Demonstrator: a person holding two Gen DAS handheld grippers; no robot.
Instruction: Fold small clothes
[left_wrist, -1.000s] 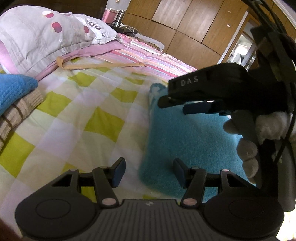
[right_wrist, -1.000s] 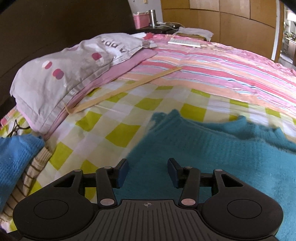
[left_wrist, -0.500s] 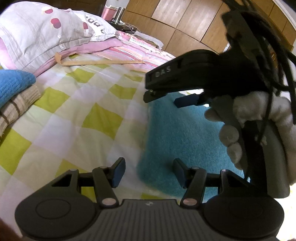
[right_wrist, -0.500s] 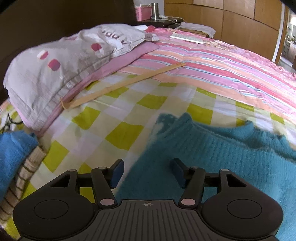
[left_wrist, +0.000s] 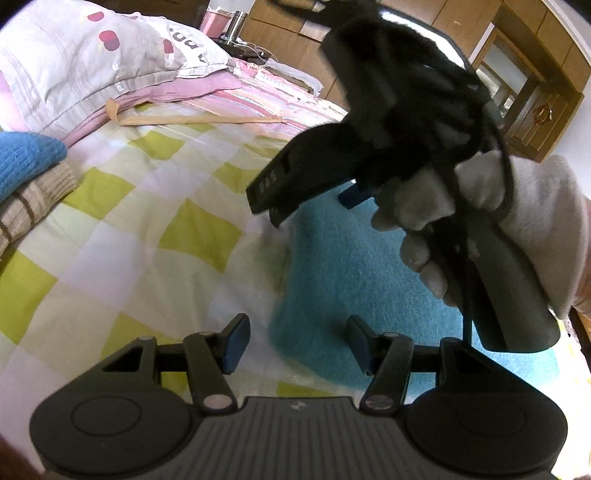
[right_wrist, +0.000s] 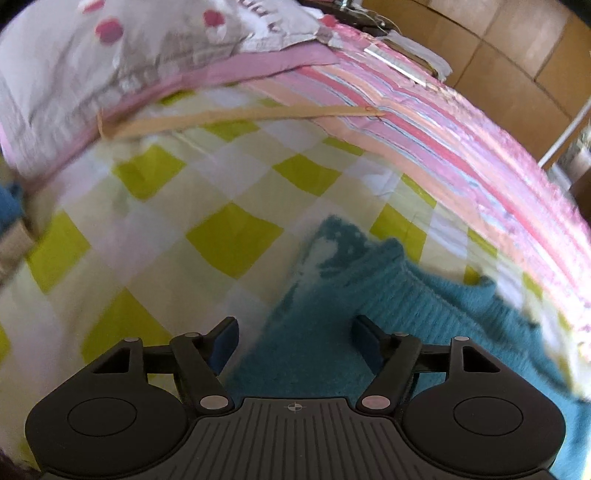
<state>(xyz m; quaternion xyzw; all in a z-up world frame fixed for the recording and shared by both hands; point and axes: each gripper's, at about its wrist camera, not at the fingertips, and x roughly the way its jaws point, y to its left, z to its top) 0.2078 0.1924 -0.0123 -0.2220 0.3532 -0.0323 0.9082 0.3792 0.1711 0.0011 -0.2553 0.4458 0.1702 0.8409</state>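
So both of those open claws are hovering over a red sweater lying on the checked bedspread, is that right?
Not quite: the sweater is teal blue, not red, as both wrist views show. The rest holds: the left claw and right claw are both open above it, and it lies on the yellow-and-white checked bedspread.
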